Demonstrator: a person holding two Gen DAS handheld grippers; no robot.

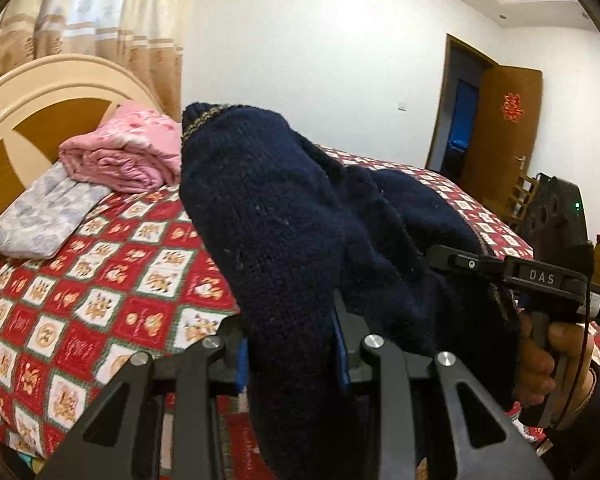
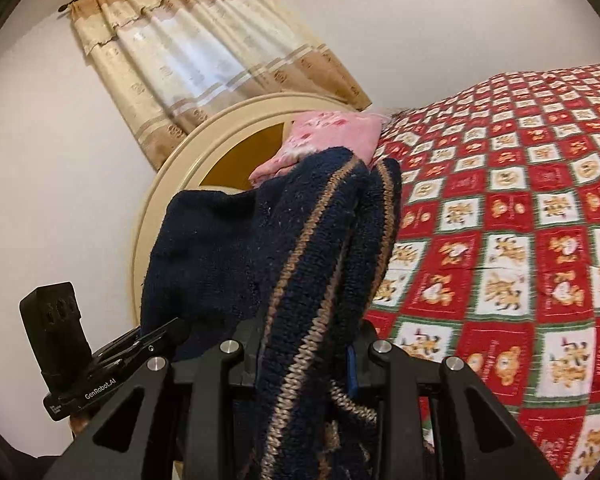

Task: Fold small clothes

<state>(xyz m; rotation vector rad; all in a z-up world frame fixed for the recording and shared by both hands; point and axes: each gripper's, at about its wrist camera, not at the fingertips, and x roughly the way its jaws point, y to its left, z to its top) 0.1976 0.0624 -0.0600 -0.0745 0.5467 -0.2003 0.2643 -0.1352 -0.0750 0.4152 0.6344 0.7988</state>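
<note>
Soft even daylight through the curtain (image 2: 204,68); fisheye-warped, vignetted edges.

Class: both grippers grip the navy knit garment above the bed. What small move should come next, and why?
Probably lower the navy sweater onto the red checked bedspread and spread it flat: the left gripper and right gripper both clamp it bunched in the air.

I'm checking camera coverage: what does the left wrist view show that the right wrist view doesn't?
Left wrist only: the open door, a grey folded cloth and the right hand on its handle. Right wrist only: the sweater's tan stripes. Both: the navy sweater clamped in each gripper, the pink bundle, the red quilt, the curtain.
</note>
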